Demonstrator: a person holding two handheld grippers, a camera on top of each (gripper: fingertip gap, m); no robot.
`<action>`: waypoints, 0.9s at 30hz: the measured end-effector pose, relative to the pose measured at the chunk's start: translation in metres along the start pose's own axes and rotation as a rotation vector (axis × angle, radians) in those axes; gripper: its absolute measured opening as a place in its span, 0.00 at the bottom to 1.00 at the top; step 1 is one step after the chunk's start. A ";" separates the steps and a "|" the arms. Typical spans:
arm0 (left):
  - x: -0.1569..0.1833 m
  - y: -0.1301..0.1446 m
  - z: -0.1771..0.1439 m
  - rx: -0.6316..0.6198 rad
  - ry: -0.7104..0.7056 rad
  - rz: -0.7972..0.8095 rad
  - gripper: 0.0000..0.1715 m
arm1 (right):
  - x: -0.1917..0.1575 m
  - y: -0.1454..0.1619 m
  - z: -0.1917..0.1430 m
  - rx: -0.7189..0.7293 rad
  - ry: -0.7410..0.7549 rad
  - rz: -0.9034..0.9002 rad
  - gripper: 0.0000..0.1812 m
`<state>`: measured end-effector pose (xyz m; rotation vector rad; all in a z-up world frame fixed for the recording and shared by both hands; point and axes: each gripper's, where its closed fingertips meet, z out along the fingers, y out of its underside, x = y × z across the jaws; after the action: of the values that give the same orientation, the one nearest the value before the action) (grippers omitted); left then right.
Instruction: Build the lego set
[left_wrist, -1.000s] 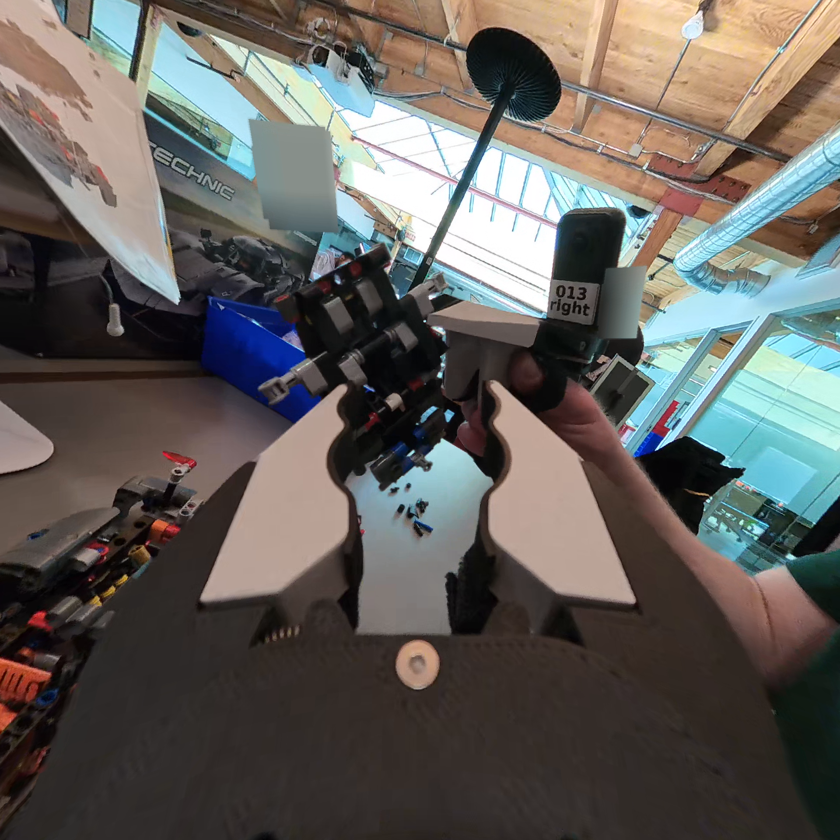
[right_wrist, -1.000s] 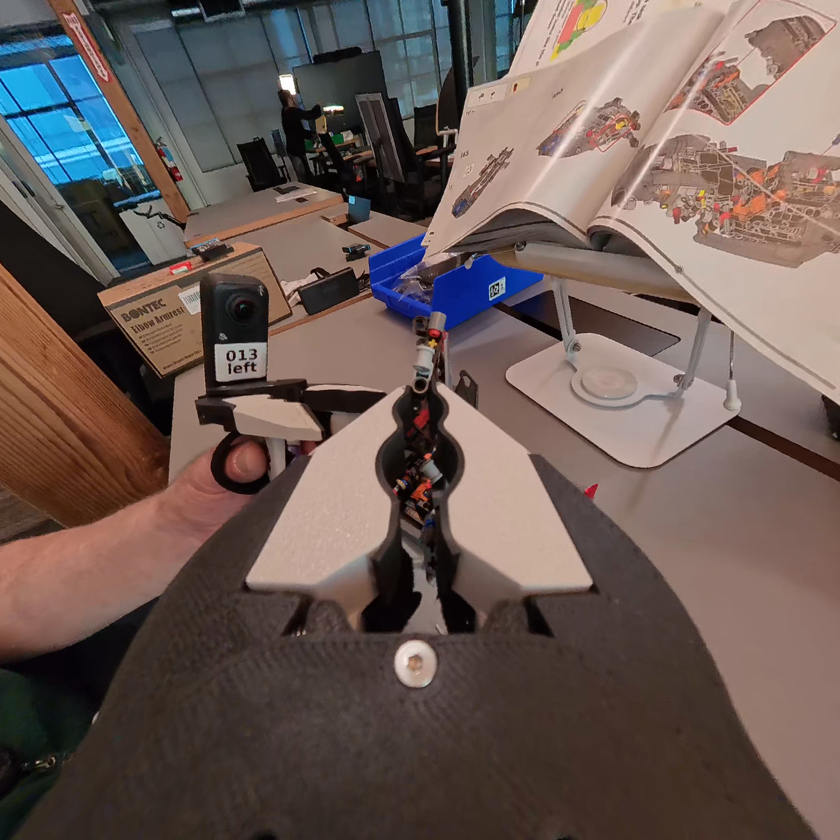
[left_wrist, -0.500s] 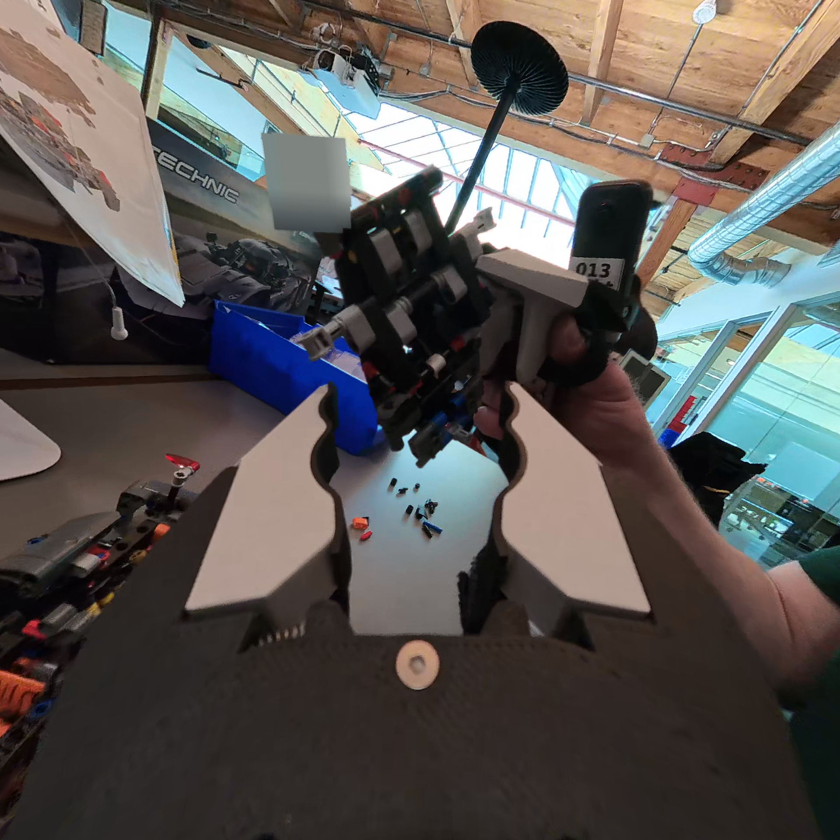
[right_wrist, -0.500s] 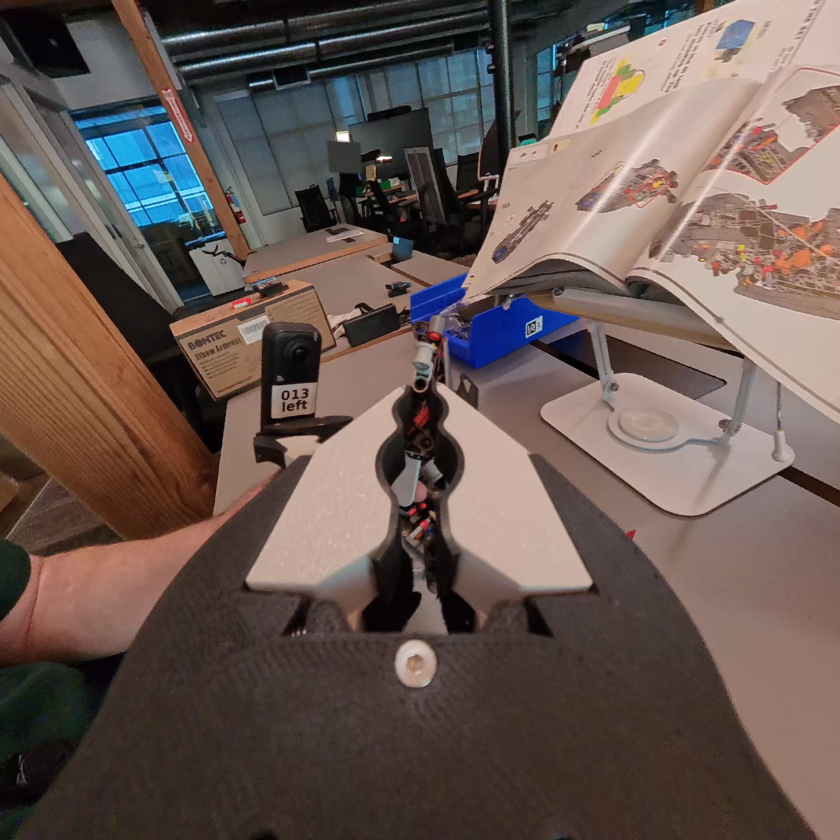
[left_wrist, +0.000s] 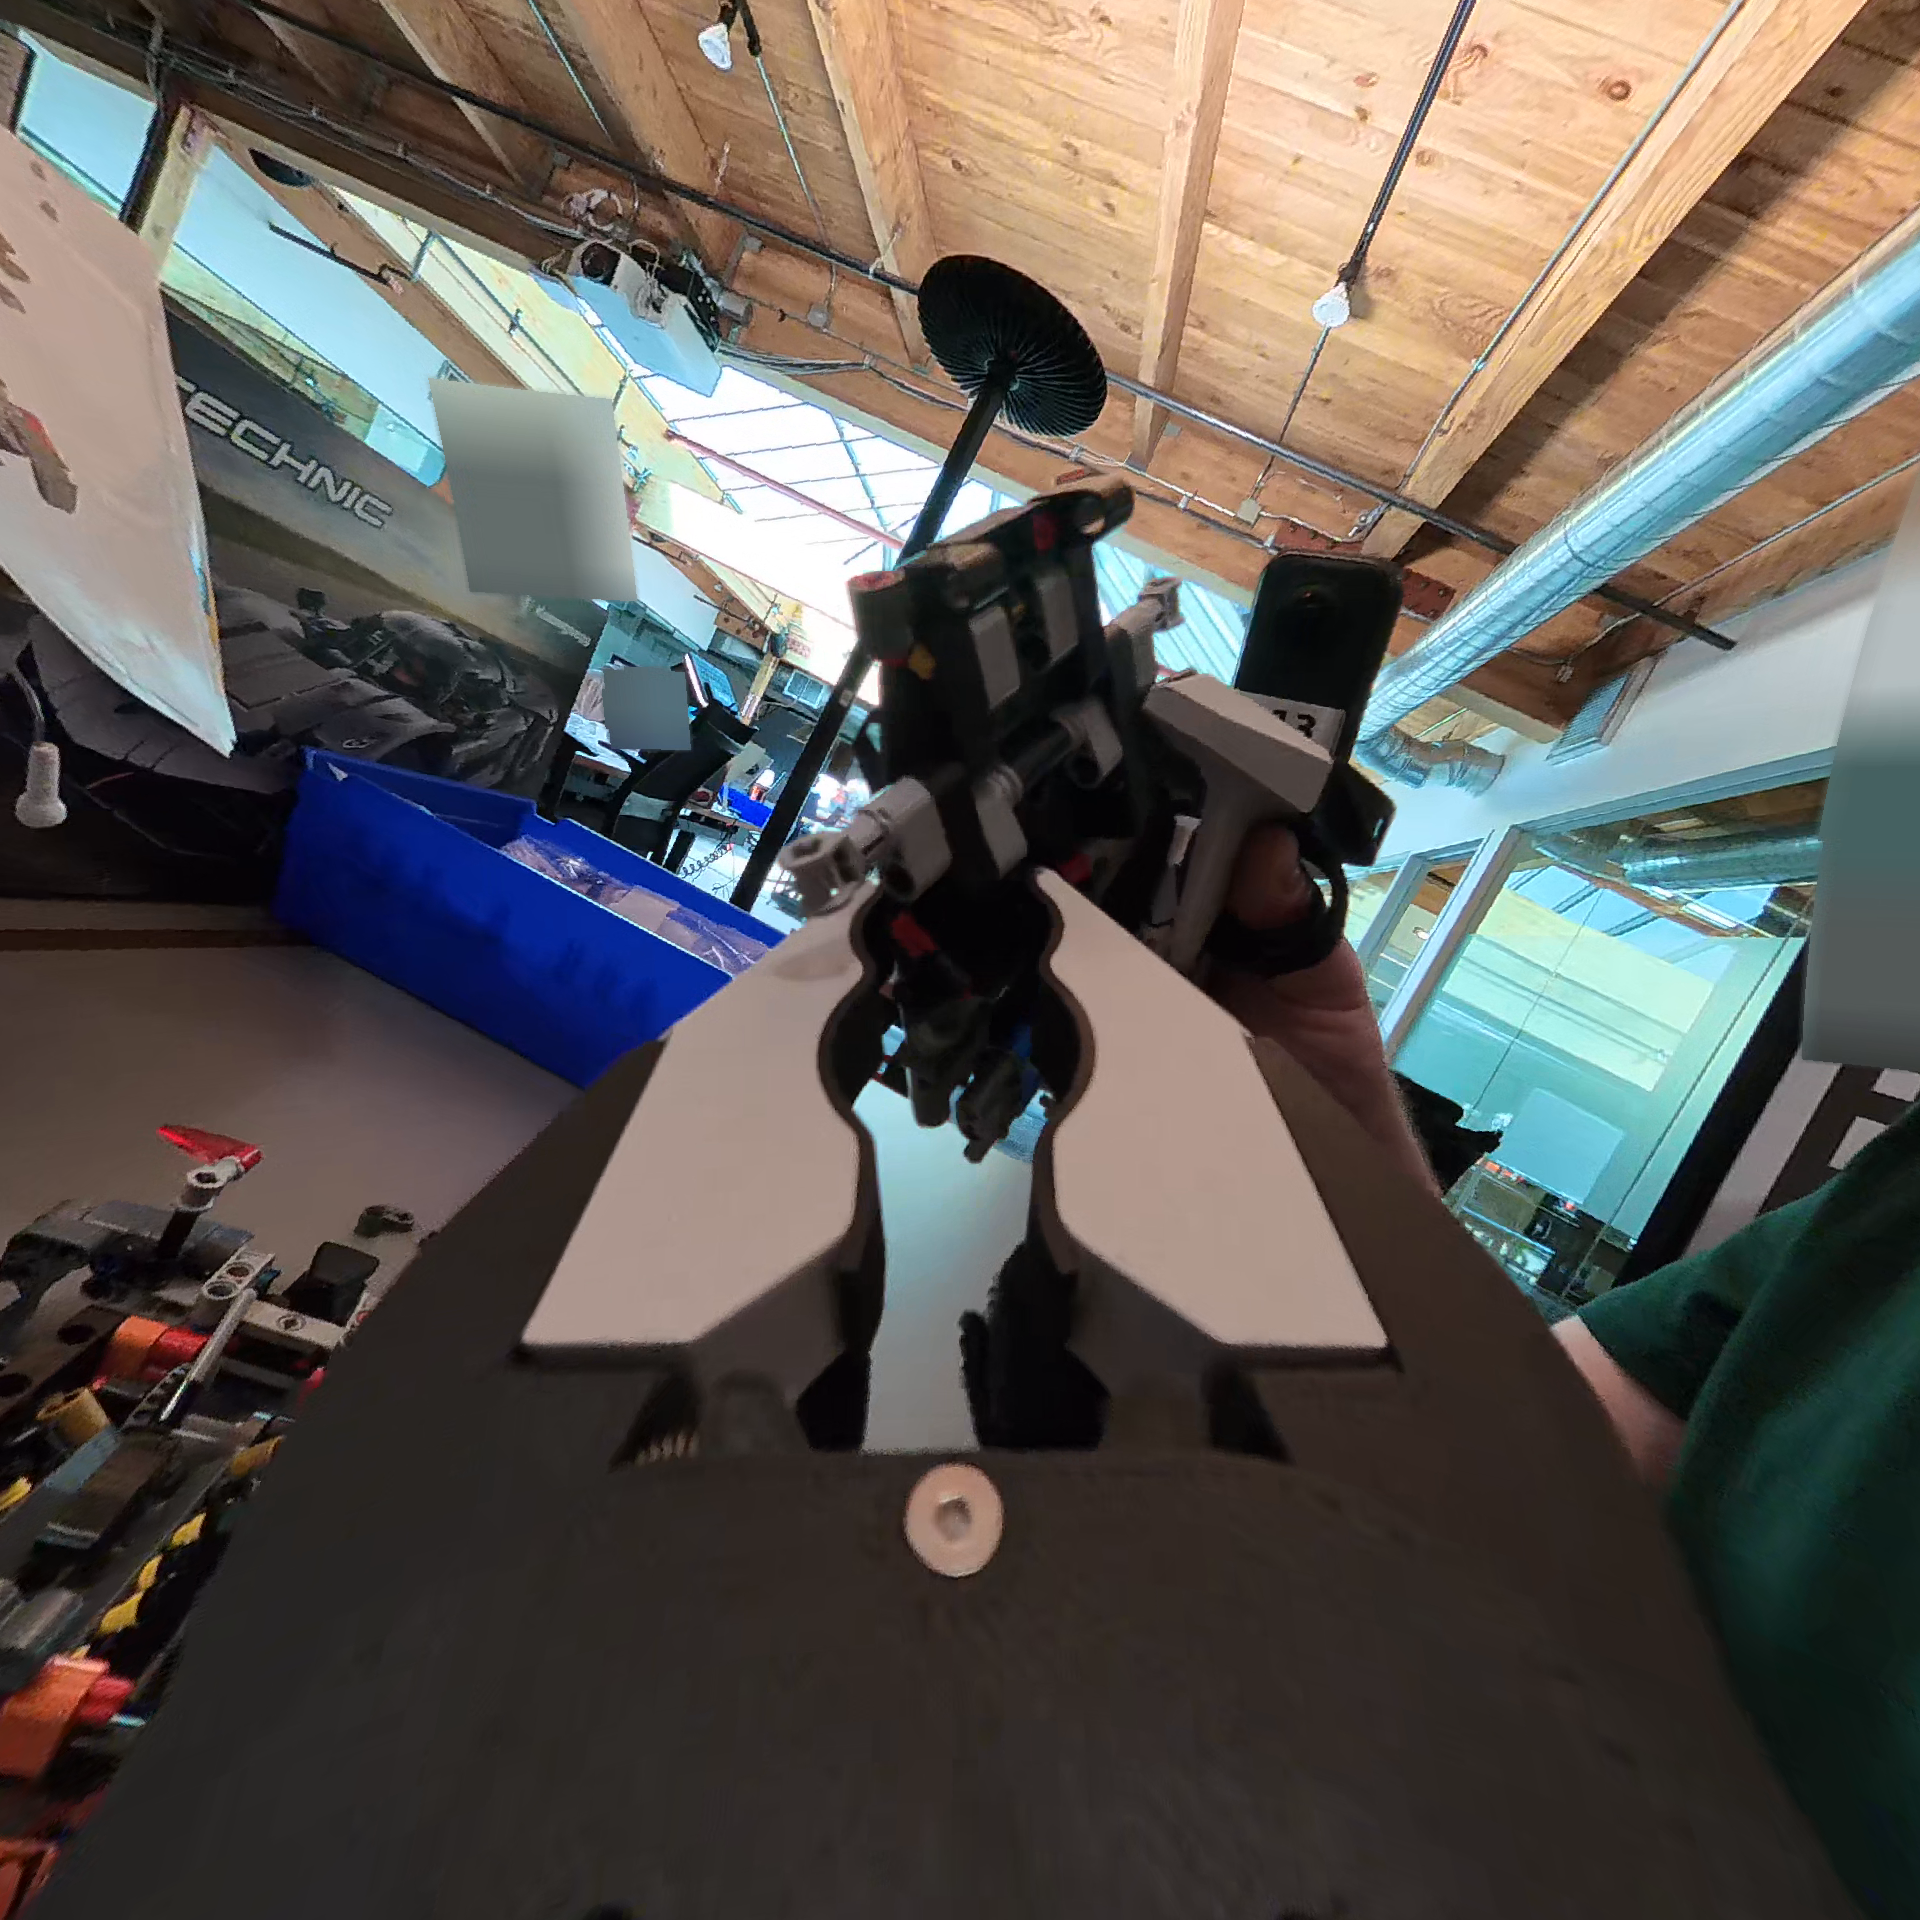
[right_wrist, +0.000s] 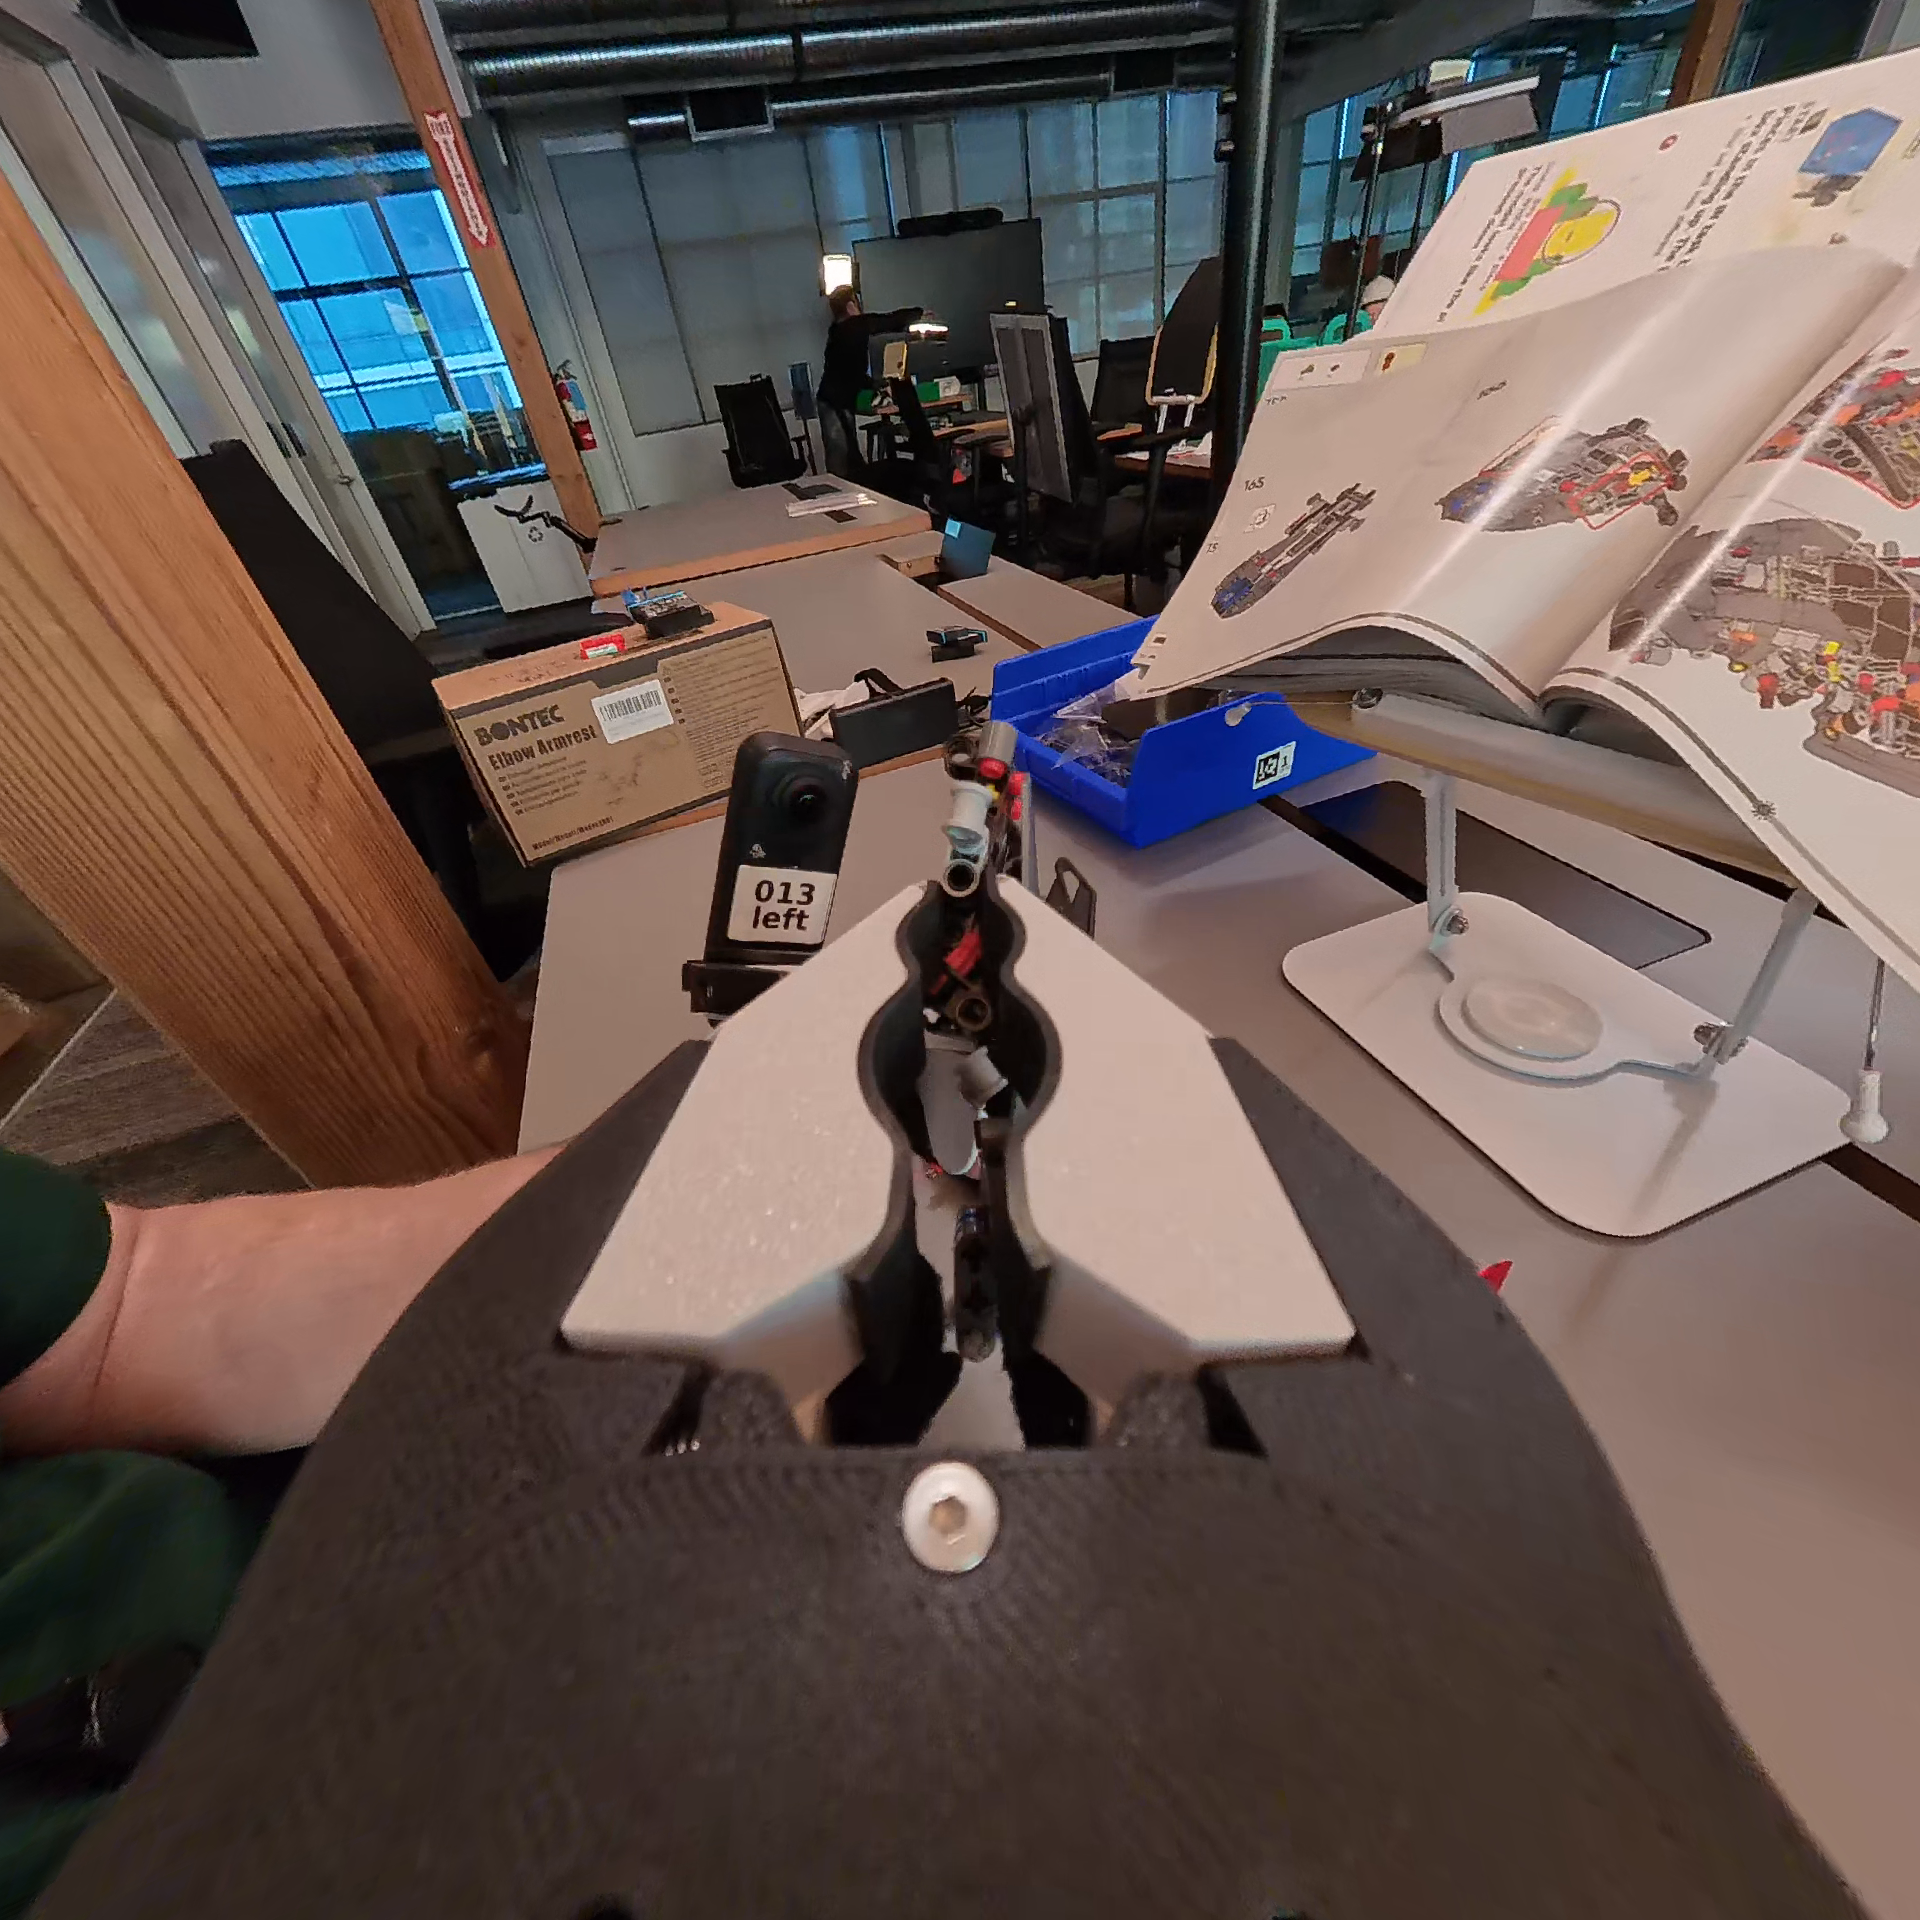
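Lego assembly (left_wrist: 997, 748) sits clamped in the right tongs (right_wrist: 961, 904), its lower end between the parted left tongs (left_wrist: 951, 904).

A grey table (right_wrist: 1714, 1382) carries a blue bin (right_wrist: 1164, 758), the white base of a book stand (right_wrist: 1558, 1081) and a cardboard box (right_wrist: 623, 722). A partly built lego model (left_wrist: 125, 1340) lies at its left end.

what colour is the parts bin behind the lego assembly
The parts bin is bright blue, clearest in the left wrist view, on the table beyond the lego assembly.
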<state>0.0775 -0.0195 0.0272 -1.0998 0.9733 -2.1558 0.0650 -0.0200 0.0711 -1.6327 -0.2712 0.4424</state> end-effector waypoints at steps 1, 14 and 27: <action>0.000 -0.001 0.000 0.004 0.001 -0.002 0.12 | 0.000 0.000 0.000 0.001 0.002 -0.003 0.02; 0.008 -0.004 0.001 0.033 0.061 -0.050 0.11 | -0.004 -0.010 -0.007 0.057 0.020 -0.025 0.10; 0.039 -0.019 -0.002 0.133 0.360 -0.210 0.11 | -0.028 -0.004 -0.026 0.065 -0.045 -0.140 0.26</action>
<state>0.0532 -0.0353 0.0593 -0.7948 0.8785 -2.6110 0.0521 -0.0546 0.0803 -1.5312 -0.3983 0.3774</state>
